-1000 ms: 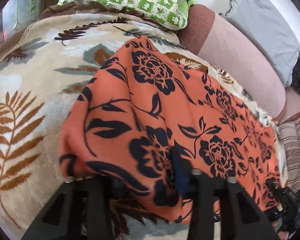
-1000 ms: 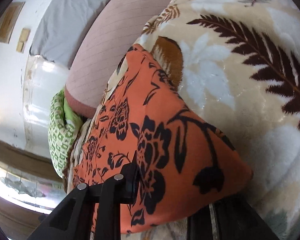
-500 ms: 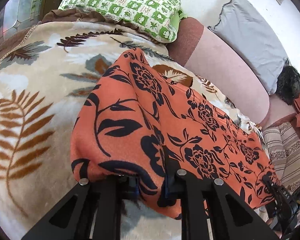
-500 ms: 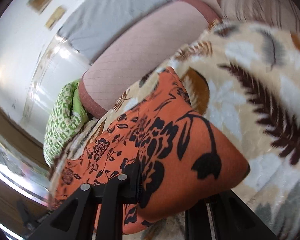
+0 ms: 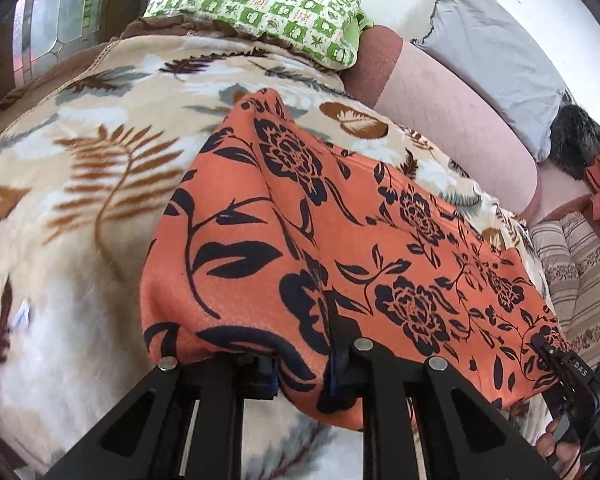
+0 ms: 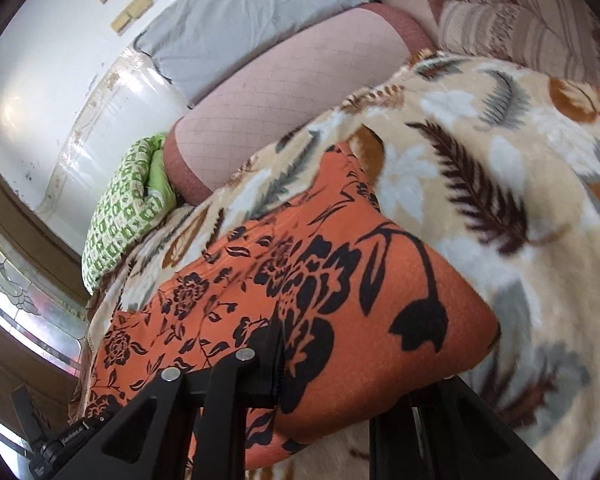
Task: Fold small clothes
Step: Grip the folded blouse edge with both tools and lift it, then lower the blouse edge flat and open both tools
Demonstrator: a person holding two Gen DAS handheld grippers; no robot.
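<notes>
cloth (image 5: pixel 340 216): orange w/ black flowers. Lay on the blanket (image 5: pixel 80 184), near edge lifted off it, far end rested on it close to the green pillow (image 5: pixel 260 12).
L tongs (image 5: pixel 300 364): closed tight on the cloth's near edge, cloth bunched between the pads.
R tongs (image 6: pixel 324 364): closed on the other near corner, cloth draped over the fingers. Its far finger was mostly hidden under the cloth.
step: prob. carrying the near edge over toward the pillow end to make a fold.
risk 1: cloth could slip out of one pair of tongs, bc only a small bit of edge was pinched. Then the fold goes crooked.
risk 2: fuzzy blanket could grab the far end and drag it, so the cloth bunches up.
risk 3: if one hand goes faster than the other, the corners won't match.
</notes>
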